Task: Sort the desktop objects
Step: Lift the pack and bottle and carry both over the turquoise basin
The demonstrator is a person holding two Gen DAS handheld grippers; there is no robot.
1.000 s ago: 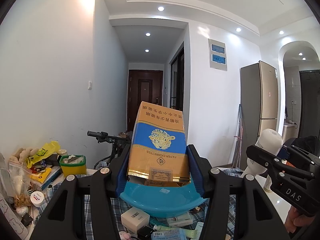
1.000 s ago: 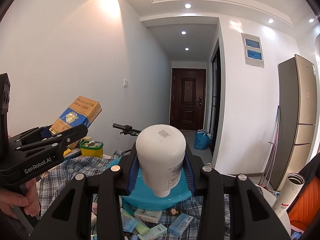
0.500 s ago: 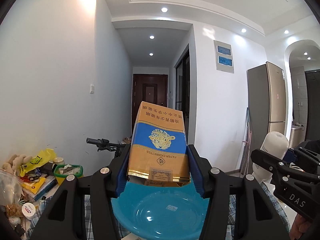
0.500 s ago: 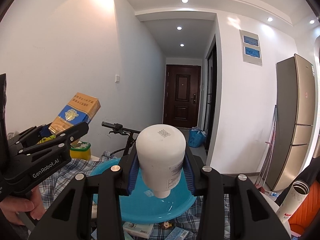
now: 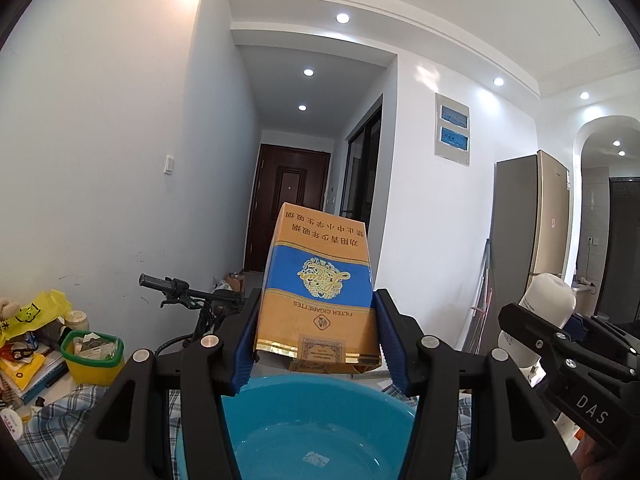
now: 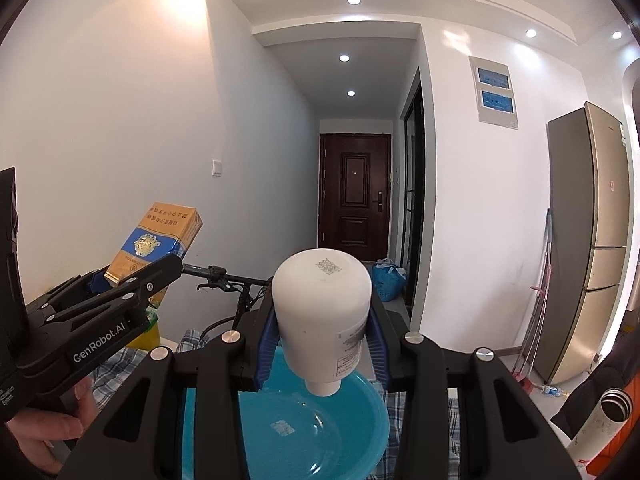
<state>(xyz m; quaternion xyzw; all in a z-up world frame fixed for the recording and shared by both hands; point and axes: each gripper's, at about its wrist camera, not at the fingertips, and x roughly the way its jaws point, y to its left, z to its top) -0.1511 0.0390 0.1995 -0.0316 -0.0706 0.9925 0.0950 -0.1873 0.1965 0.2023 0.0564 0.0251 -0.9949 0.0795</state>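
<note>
A: Blue basin [image 5: 320, 420] on the surface sits directly below both tongs?

B: Yes. Left tongs [image 5: 316, 344] clamp the cigarette carton [image 5: 318, 292], long axis upright; right tongs [image 6: 324, 344] clamp the inverted white bottle [image 6: 322, 312], equally near.

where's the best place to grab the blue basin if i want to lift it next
Take the blue basin by its rim, one finger inside and one outside the thin wall, coming from above at the near edge. Its round bowl looks too wide to span. Both grippers are full: the left gripper holds the cigarette box, the right gripper the white bottle.
</note>
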